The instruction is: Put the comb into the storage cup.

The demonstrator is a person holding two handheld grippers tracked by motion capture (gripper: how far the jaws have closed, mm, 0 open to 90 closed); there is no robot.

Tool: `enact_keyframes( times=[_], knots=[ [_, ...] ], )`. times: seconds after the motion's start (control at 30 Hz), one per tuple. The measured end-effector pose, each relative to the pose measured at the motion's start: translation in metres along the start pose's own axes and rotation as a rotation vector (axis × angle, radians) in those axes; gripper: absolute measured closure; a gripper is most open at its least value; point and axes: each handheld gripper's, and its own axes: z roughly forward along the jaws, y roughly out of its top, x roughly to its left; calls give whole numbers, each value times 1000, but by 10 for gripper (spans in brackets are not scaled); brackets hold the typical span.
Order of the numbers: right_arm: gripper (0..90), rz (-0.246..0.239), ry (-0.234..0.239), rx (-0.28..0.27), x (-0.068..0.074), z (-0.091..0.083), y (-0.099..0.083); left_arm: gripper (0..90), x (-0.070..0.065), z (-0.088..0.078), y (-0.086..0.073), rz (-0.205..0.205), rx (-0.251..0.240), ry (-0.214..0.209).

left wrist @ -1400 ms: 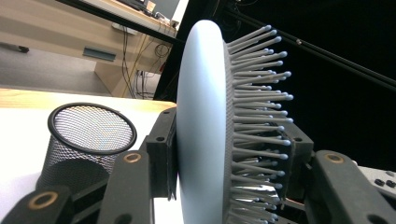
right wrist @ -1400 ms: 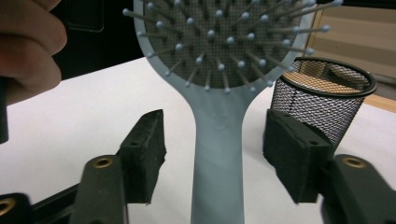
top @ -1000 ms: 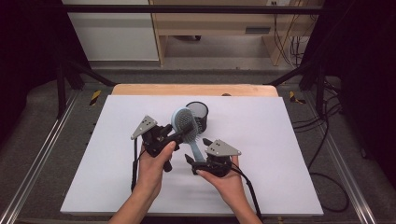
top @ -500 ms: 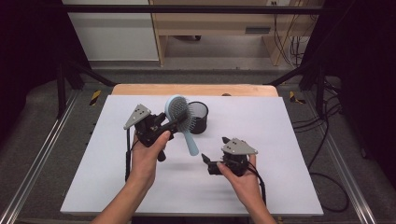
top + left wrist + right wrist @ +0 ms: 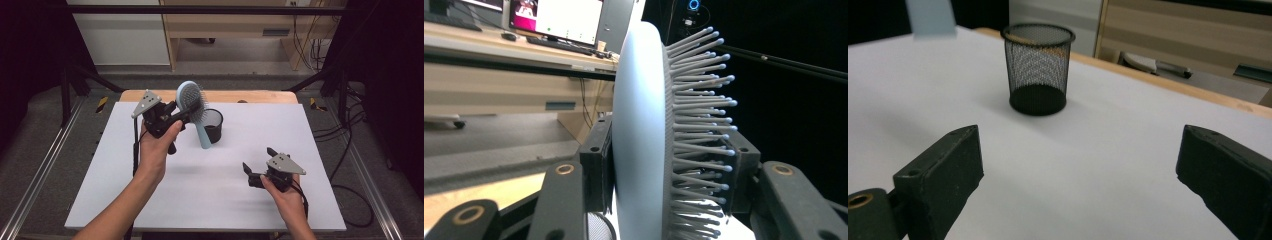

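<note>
**Hairbrush held over the mesh cup by the left gripper**

Hairbrush and mesh cup are seen on a white table, viewed from above, with the person's two forearms entering from the near edge. All positions below are given relative to the cup, which stands upright toward the far middle of the table with its mouth open upward.

The pale blue brush is carried in the air just to the left of the cup. Its long axis is nearly vertical and slightly tilted: the oval head is uppermost, above the cup's rim, and the handle hangs down, its tip appearing beside or in front of the cup's left wall. Whether the tip is touching the cup cannot be told. The bristles are turned to the cup's side.

The left gripper is clamped on the brush head, one jaw pressed against the smooth back and the other set among the bristles, as is shown close up in the left gripper view.

The right gripper is held low, well apart from the cup on its near right side. Its jaws are spread wide with nothing between them, and the cup is faced directly in the right gripper view.

It is judged that the handle would need to be shifted rightward and lowered for the brush to be stood in the cup; the left gripper is much the nearer.
</note>
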Motion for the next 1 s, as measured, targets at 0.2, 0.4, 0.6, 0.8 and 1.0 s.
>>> enact_keyframes(
  times=[0.2,0.4,0.6,0.8,1.0],
  knots=[
    [53,26,-21,-51,-7,-7,-13,507,2,18,12,46,24,34],
    [49,24,-14,-72,-13,-5,-8,507,3,32,18,36,16,59],
    [46,39,-28,-71,-20,-12,-10,507,8,47,19,24,5,83],
    [46,65,-38,-66,-29,-16,-13,506,10,59,22,17,1,92],
    [46,65,-31,-65,-27,-16,-13,506,15,63,22,50,13,124]
  ],
)
